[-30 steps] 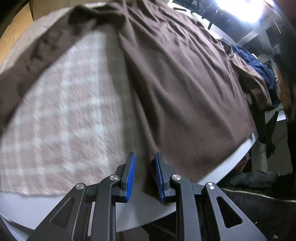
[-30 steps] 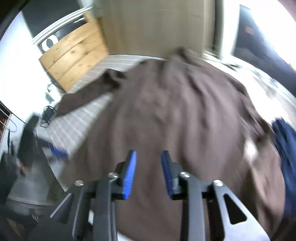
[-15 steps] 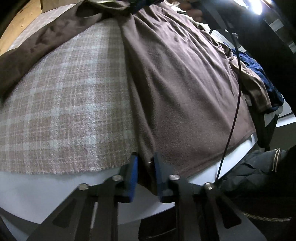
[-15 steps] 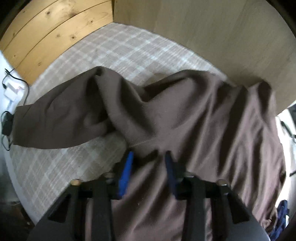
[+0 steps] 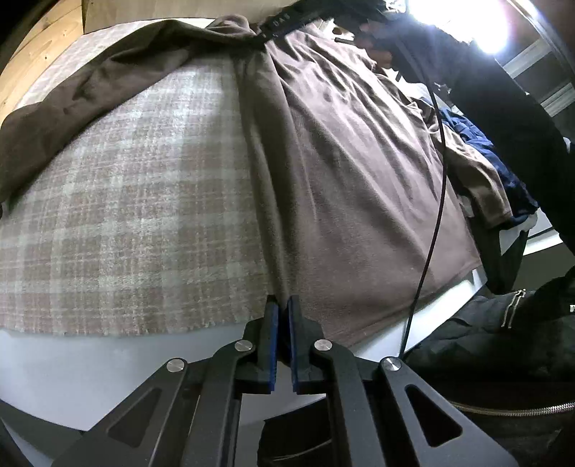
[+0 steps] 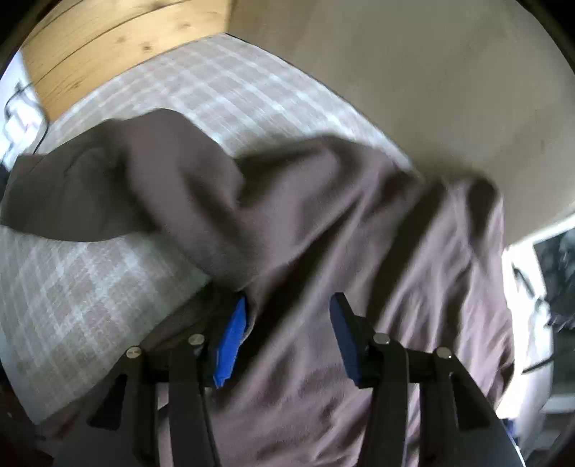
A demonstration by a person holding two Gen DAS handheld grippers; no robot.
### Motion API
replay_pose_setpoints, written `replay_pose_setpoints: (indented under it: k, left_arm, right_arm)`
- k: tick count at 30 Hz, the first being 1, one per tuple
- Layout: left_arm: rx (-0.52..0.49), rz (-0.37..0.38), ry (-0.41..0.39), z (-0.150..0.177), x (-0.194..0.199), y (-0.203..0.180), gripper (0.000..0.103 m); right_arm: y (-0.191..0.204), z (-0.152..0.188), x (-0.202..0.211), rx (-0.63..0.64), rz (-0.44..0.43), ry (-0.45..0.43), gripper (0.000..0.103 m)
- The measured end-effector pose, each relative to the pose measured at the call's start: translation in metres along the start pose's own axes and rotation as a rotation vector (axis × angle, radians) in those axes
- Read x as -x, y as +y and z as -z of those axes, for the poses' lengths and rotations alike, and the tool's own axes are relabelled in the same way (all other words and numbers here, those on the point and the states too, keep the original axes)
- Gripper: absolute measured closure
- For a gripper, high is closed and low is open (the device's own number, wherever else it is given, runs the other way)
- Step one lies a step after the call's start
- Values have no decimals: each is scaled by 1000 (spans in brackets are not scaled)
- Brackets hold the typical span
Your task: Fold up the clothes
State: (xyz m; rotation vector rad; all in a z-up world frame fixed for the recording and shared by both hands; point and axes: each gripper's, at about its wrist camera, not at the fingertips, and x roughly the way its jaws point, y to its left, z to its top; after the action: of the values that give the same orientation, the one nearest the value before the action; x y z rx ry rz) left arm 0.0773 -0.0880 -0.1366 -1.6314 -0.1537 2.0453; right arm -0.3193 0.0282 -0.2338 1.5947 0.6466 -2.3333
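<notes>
A brown long-sleeved garment [image 5: 352, 172] lies spread over a plaid blanket [image 5: 136, 215] on a bed. My left gripper [image 5: 282, 312] is shut on the garment's near hem corner at the bed's edge. In the left wrist view my right gripper [image 5: 276, 25] is a dark shape at the garment's far end, held by a hand [image 5: 377, 46]. In the right wrist view my right gripper [image 6: 289, 316] is open and pressed down on the brown garment [image 6: 359, 233] where the sleeve [image 6: 107, 194] branches off to the left. Fabric lies between its blue pads [image 6: 230, 345].
A heap of blue and brown clothes [image 5: 481, 151] sits at the bed's right side. A black cable [image 5: 440, 172] hangs across the garment. A dark zippered jacket [image 5: 503, 323] lies below the white mattress edge [image 5: 107, 359]. A wooden headboard [image 6: 107, 46] and a beige wall [image 6: 431, 89] bound the bed.
My left gripper came down to the hem corner and shut on it. My right gripper swung across the garment to the sleeve junction and sank lower into the fabric, still open.
</notes>
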Motion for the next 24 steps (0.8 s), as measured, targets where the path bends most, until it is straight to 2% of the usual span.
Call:
replay_pose_setpoints:
  k: [4, 7, 9, 12, 13, 14, 16, 19, 22, 24]
  left_arm:
    - [15, 5, -4, 2, 2, 1, 99]
    - [17, 9, -10, 3, 4, 1, 99]
    - [17, 11, -13, 4, 4, 0, 99]
    - [17, 8, -18, 4, 2, -3, 99]
    - [17, 7, -20, 5, 1, -4, 99]
    - [18, 7, -24, 6, 2, -4, 99]
    - [25, 11, -42, 9, 9, -5, 100]
    - [52, 32, -98, 14, 29, -3, 100]
    - [74, 19, -119, 16, 35, 4, 100]
    - [85, 4, -71, 14, 18, 14, 100]
  right_arm:
    - [35, -18, 13, 153, 98, -69, 54]
    - [57, -33, 5, 239, 116, -51, 53]
    - [66, -42, -6, 257, 97, -23, 53]
    - [66, -54, -26, 254, 117, 5, 56]
    - [61, -59, -33, 223, 95, 14, 81]
    - [54, -64, -38, 172, 47, 21, 96]
    - [37, -69, -33, 55, -49, -8, 96]
    - [14, -72, -11, -65, -172, -115, 96]
    - [9, -68, -5, -85, -198, -121, 96]
    - [5, -66, -2, -98, -215, -125, 96]
